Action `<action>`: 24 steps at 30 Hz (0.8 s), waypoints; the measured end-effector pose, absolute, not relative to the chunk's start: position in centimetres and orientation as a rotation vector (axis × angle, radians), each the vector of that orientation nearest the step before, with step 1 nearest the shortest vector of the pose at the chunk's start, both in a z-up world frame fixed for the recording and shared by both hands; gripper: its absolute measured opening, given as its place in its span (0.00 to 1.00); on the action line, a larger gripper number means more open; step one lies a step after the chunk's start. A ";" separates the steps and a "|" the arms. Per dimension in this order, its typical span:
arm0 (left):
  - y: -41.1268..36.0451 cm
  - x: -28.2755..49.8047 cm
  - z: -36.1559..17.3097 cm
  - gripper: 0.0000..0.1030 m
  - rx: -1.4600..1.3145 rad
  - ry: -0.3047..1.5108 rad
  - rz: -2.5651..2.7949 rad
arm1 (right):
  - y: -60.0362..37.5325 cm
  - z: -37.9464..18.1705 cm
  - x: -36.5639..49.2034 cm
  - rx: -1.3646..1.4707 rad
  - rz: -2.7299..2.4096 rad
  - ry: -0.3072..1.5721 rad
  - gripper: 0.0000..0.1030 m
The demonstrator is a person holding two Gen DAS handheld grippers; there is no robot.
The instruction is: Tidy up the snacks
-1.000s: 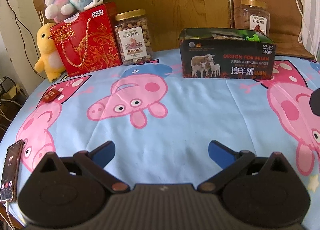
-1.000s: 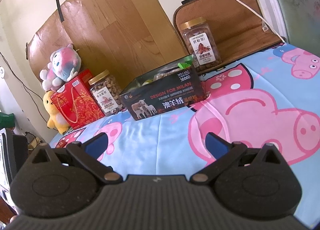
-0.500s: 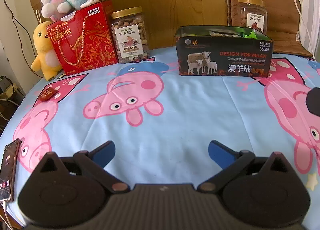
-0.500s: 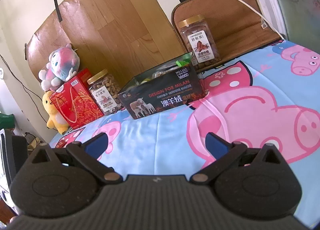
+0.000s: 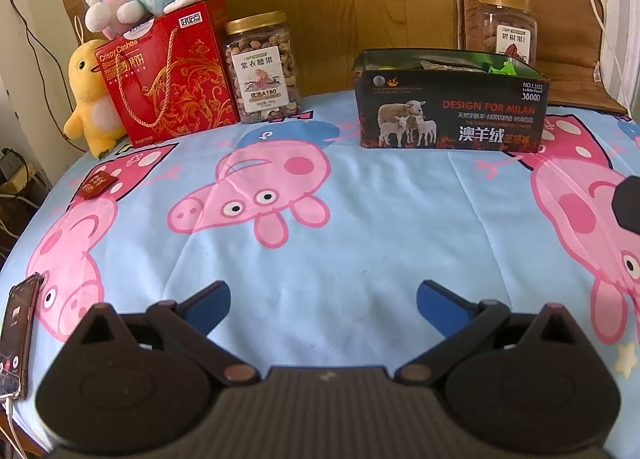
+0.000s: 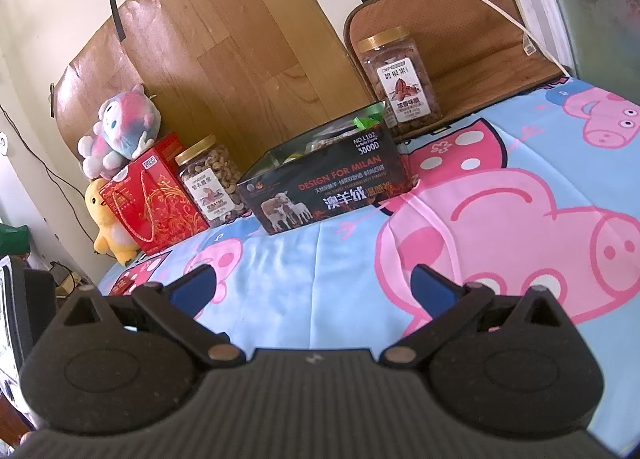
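Smartphone at sheet's left edge seen only from left wrist. Both grippers, left gripper and right gripper, held with jaws spread, nothing gripped. Open black sheep-print box with packets parked at back of pig-print sheet, between nut jars.

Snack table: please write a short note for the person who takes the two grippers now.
Left gripper: open, empty, above the cloth.
Right gripper: open, empty.
Dark box at the back already holds packets.
One small red packet lies loose at the left edge of the cloth.
Two nut jars and the red gift box stand at the back.
Left to do: probably put the red packet in the box.
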State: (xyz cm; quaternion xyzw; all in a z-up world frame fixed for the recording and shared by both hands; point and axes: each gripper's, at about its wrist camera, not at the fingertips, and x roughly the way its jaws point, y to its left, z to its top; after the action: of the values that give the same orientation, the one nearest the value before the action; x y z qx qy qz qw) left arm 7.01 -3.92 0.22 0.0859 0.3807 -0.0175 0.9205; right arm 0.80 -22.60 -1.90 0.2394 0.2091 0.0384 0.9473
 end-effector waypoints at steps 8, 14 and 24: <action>-3.9 7.0 0.1 1.00 0.172 0.789 -0.044 | -22.5 -1.8 0.8 0.480 0.083 0.426 1.00; -4.0 7.0 0.1 1.00 0.168 0.792 -0.051 | -22.5 -1.7 0.8 0.479 0.080 0.422 1.00; -4.0 6.9 0.3 1.00 0.165 0.788 -0.058 | -22.5 -1.5 0.7 0.469 0.079 0.412 1.00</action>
State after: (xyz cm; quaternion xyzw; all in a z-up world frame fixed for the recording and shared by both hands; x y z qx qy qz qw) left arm 6.86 -3.95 0.27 0.0802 0.3835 -0.0283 0.9196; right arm 0.73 -22.46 -1.51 0.2304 0.2026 0.0387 0.9510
